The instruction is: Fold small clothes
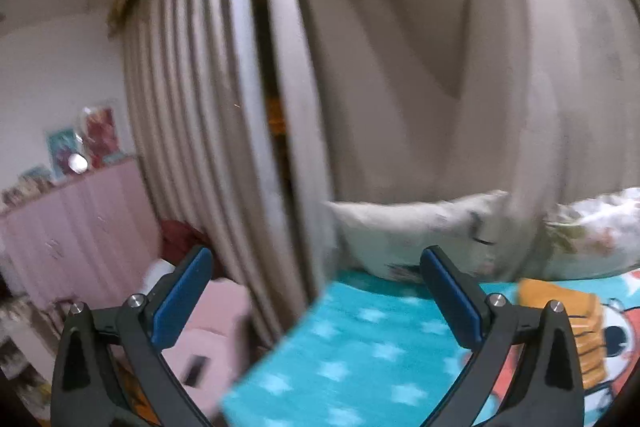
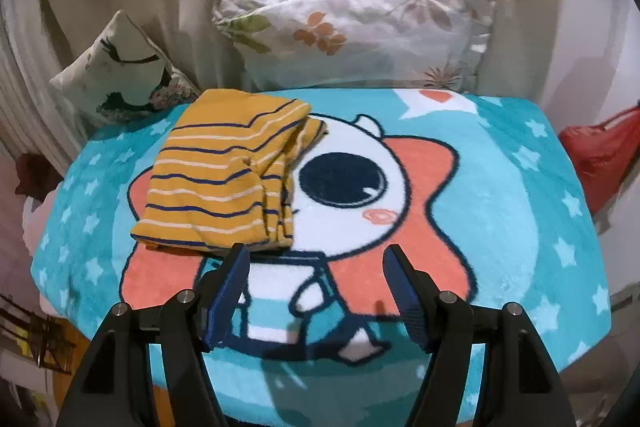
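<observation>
I see the striped shirt (image 2: pixel 224 175) folded on the blanket's (image 2: pixel 500 195) far-left part: soft, light, floppy; I'd pinch its near hem. Left hand-held gripper (image 1: pixel 316 301) and right hand-held gripper (image 2: pixel 316 291) both gape, empty.

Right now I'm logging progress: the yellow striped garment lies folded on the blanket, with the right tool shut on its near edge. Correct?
Not quite. The right wrist view shows the right tool open and holding nothing, just short of the yellow striped garment. The garment does lie folded on the blanket.
</observation>
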A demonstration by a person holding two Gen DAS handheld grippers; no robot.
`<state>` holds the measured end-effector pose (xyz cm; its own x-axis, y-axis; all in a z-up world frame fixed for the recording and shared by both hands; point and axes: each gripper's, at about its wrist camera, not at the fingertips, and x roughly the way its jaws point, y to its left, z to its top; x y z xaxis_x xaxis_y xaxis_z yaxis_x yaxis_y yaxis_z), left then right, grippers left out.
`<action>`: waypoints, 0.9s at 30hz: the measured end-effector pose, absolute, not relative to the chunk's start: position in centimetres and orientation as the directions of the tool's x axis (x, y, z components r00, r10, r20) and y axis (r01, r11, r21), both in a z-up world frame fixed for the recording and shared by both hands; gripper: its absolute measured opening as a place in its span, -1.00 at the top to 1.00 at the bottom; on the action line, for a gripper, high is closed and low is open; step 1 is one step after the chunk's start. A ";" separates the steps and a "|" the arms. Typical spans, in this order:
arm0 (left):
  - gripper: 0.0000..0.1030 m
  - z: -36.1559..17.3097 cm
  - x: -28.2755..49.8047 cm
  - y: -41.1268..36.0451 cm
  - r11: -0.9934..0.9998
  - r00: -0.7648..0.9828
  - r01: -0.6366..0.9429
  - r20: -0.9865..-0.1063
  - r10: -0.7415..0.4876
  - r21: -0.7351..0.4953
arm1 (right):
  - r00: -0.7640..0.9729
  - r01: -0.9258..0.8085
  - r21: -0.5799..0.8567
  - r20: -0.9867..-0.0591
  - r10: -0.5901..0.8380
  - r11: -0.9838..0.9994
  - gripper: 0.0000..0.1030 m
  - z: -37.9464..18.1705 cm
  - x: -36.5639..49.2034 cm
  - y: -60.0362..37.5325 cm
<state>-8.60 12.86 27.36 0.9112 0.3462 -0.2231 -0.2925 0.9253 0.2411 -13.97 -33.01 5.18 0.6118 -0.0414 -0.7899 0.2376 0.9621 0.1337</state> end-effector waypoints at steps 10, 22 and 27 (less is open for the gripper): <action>-1.00 24.9 -11.2 16.6 0.972 0.910 -0.219 -0.343 0.234 0.081 | 0.533 0.246 0.141 -0.846 -0.012 0.959 -0.43 1.6 -14.6 -32.0; -1.00 12.5 -11.7 4.4 0.999 0.846 0.015 -0.533 -0.038 -0.047 | 0.467 0.145 0.099 -0.884 0.020 0.984 -0.43 -1.7 -13.2 -27.0; -1.00 6.3 -10.8 -0.3 0.995 0.717 0.103 -0.693 -0.078 -0.005 | 0.464 0.148 0.067 -0.886 -0.009 0.987 -0.43 -2.9 -14.1 -26.5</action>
<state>-10.80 -0.28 6.34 0.7166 -0.0777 -0.6931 0.1032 0.9946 -0.0049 -14.13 -26.52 -2.90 0.4640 -0.0090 -0.8858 0.1479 0.9867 0.0675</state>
